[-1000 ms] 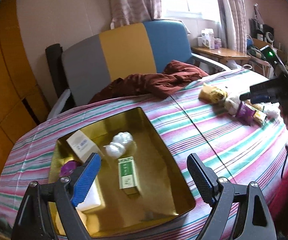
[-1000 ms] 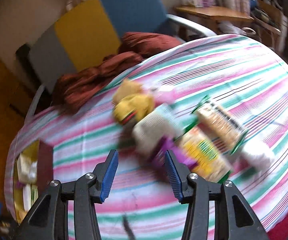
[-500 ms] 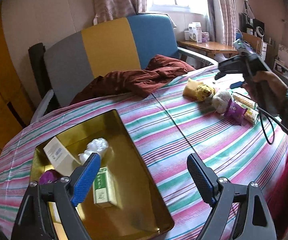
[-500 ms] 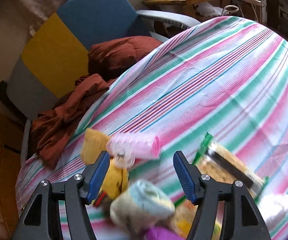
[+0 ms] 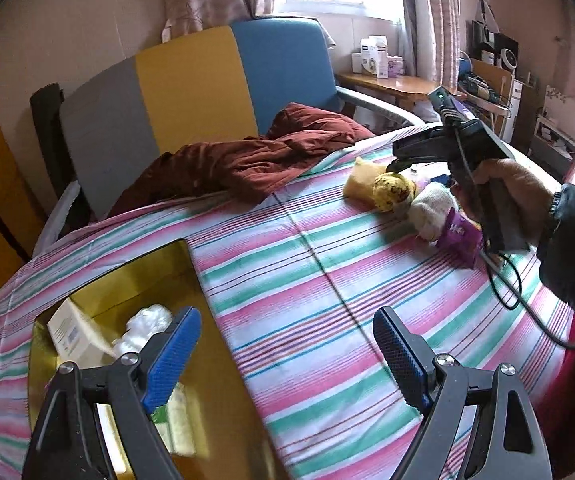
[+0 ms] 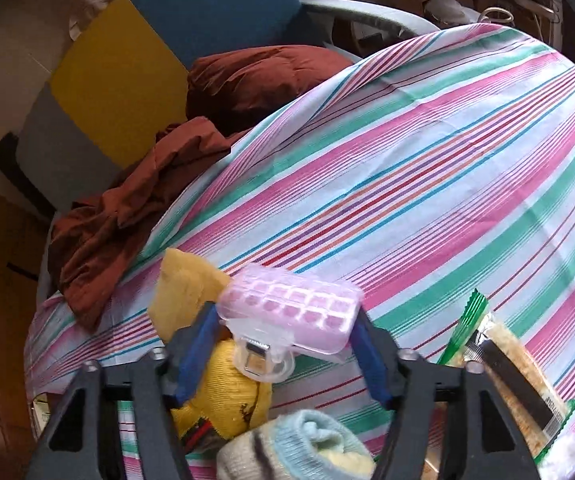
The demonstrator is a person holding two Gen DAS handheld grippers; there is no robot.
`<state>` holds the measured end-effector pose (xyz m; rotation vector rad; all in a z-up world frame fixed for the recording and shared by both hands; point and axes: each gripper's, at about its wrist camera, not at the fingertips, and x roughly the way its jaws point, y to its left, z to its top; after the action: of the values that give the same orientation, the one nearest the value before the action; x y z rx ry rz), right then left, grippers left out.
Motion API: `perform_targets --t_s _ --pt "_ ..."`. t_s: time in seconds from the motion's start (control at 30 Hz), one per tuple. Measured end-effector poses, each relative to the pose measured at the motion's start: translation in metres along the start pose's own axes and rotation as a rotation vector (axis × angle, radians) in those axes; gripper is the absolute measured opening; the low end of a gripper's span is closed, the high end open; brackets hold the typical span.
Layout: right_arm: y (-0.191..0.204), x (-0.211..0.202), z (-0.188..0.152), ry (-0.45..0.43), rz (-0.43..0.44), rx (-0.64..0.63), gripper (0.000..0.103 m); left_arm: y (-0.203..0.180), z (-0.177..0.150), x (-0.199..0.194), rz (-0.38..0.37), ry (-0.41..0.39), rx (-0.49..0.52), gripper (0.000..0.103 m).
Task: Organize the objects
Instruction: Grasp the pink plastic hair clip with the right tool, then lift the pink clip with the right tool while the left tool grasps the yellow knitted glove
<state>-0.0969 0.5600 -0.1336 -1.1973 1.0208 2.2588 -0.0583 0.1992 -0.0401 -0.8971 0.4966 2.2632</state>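
My right gripper [image 6: 283, 344] has its blue fingers against both ends of a pink hair roller with a clear clip [image 6: 291, 312], over a pile on the striped cloth: a yellow sock ball [image 6: 223, 400], a yellow sponge [image 6: 183, 288], a rolled pale sock [image 6: 299, 448] and a snack packet [image 6: 515, 376]. My left gripper [image 5: 287, 356] is open and empty above the right edge of a gold tray [image 5: 159, 268] holding a white box [image 5: 71, 332], a white wad [image 5: 147, 320] and a green box [image 5: 175, 416]. The pile also shows in the left wrist view [image 5: 395, 192], with a purple packet [image 5: 459, 236].
A rust-brown cloth [image 5: 255, 160] lies over the table's far edge against a grey, yellow and blue chair [image 5: 191, 76]. A wooden side table with boxes [image 5: 391, 80] stands behind. The right gripper's cable [image 5: 515, 292] trails over the cloth.
My right gripper moved forward and closed in around the pink hair roller. My left gripper drifted right, off the tray's middle toward its right edge.
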Motion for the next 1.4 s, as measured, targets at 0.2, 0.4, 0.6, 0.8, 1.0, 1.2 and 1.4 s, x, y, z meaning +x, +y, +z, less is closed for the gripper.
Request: perform_targets --t_s 0.2,0.4,0.6,0.8,1.0,1.2,1.4 --pt "-0.012 -0.018 0.004 -0.033 0.065 0.061 0.061 -0.011 0.015 0.015 -0.043 0.004 -0.005 0.088" --pt "-0.010 -0.028 0.006 -0.033 0.101 0.053 0.061 -0.018 0.039 0.043 -0.118 0.027 -0.052 0.088" --pt "0.002 -0.029 0.012 -0.015 0.161 0.026 0.060 -0.030 0.072 0.083 -0.216 0.027 -0.104 0.087" --pt "0.017 -0.035 0.007 0.018 0.232 -0.030 0.060 -0.059 0.098 0.118 -0.266 -0.045 0.009 0.087" --pt "0.032 -0.042 0.001 0.043 0.310 -0.085 0.060 -0.074 0.108 0.150 -0.282 -0.044 0.072 0.087" --pt "0.038 -0.045 -0.003 0.057 0.360 -0.088 0.060 -0.073 0.107 0.172 -0.348 -0.024 0.047 0.087" --pt "0.037 -0.041 -0.003 0.066 0.349 -0.084 0.060 -0.075 0.107 0.186 -0.400 0.016 0.019 0.055"
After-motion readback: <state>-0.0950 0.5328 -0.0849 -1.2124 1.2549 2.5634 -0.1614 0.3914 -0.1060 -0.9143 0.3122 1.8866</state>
